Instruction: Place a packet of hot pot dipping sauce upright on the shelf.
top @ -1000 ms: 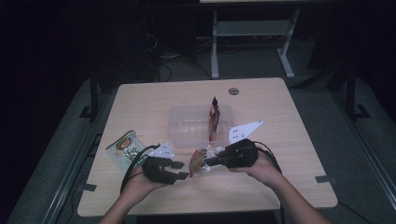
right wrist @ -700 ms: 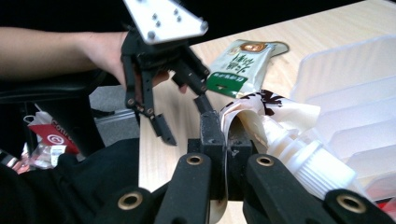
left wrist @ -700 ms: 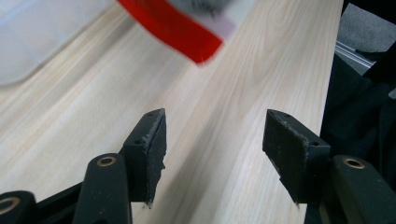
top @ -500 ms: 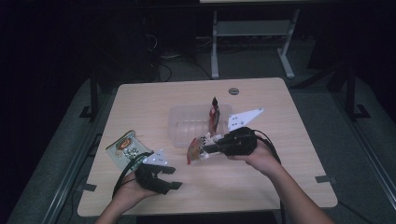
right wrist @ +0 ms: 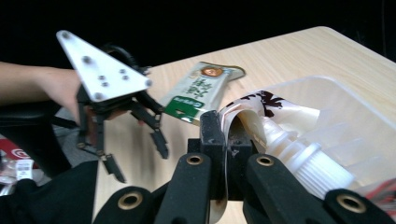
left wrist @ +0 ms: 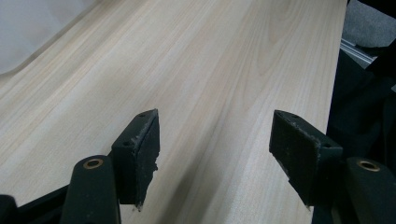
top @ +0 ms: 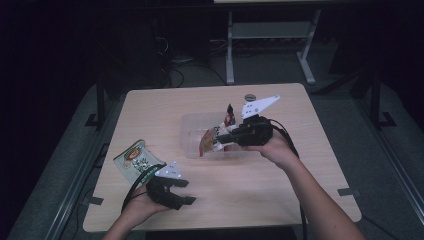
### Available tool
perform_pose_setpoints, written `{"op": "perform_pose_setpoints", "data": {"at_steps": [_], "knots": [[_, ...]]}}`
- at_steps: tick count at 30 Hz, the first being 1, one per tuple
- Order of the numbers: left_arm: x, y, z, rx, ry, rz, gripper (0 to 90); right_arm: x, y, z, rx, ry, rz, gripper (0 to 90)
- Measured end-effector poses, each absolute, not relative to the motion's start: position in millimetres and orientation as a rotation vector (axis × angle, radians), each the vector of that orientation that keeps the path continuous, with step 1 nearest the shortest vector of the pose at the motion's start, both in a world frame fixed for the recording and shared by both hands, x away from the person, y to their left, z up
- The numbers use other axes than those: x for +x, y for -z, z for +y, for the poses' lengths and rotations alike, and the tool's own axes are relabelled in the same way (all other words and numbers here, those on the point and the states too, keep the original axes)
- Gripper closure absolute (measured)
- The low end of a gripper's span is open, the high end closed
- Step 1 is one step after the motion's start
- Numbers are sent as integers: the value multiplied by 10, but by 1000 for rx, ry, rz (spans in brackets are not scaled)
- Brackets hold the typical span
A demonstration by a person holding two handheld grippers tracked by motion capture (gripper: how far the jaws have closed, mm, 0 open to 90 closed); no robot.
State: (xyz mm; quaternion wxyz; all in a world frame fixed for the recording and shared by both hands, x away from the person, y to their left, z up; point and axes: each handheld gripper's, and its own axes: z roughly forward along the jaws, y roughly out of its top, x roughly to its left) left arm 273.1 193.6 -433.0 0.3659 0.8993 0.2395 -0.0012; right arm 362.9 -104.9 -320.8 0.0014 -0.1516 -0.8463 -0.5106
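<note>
My right gripper is shut on the edge of a soft spouted pouch and holds it over the near side of a clear plastic tub. In the right gripper view, its black jaws pinch the pouch's film beside the white screw cap. My left gripper rests low at the table's near left. Its jaws have just been opening, and they stand wide apart over bare wood with nothing between them. A green snack packet lies flat just left of it.
A second dark red pouch stands upright in the tub's far right corner. A small round disc sits on the table behind the tub. Beyond the wooden table are dark floor and a metal stand.
The right gripper has carried the pouch up and away from the left gripper, over to the tub. The left gripper's jaws have spread wider, and that hand has stayed near the front edge.
</note>
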Motion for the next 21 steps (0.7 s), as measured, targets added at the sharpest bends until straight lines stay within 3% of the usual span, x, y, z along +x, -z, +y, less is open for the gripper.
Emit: {"op": "perform_pose_setpoints", "data": {"at_steps": [21], "knots": [[2735,4335,1951,2303,17,620,332,4165,3214,-826,-525,1553,-2664,897]]}}
